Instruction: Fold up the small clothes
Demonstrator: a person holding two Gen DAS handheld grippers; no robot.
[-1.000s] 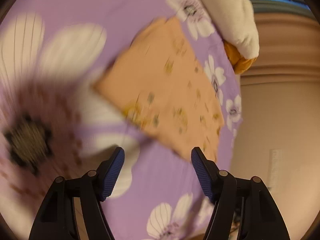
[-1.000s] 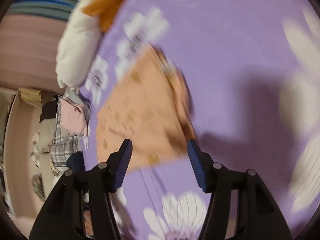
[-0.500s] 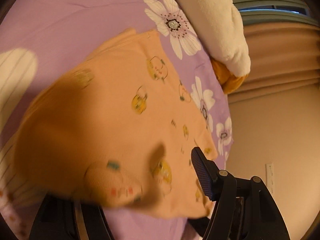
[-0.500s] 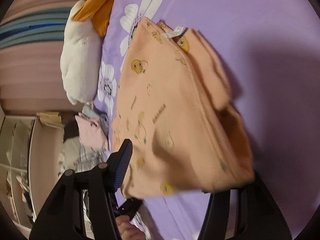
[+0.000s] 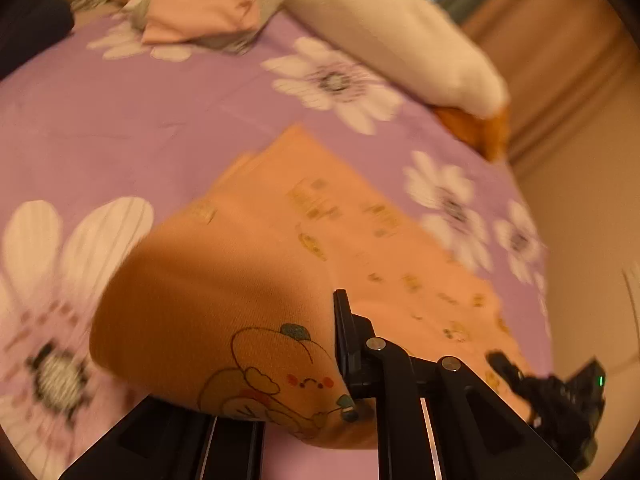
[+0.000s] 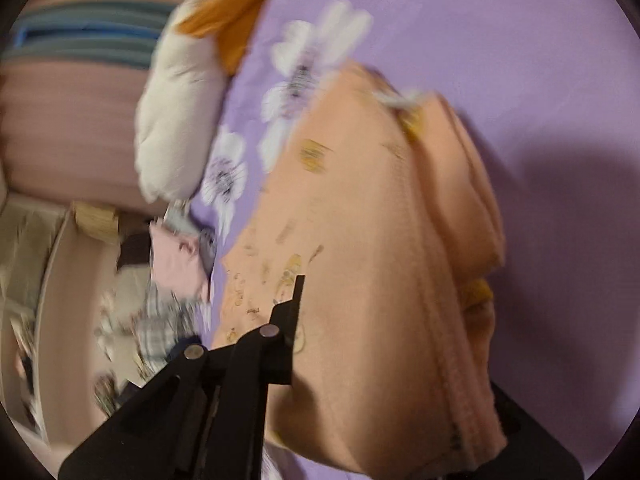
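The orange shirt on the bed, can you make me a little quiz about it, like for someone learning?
1. True or false: the orange garment lies on a purple bedsheet printed with white flowers.
2. Which grippers have the garment's cloth between their fingers? A. only the left gripper B. only the right gripper C. both
3. Fill in: beyond the garment, at the bed's edge, lies a white ____ with an orange patch.

Key: 1 true. 2 C; the jaws of both are closing, with the garment's near edge draped over them. 3 pillow, or a plush toy; blur hides which.
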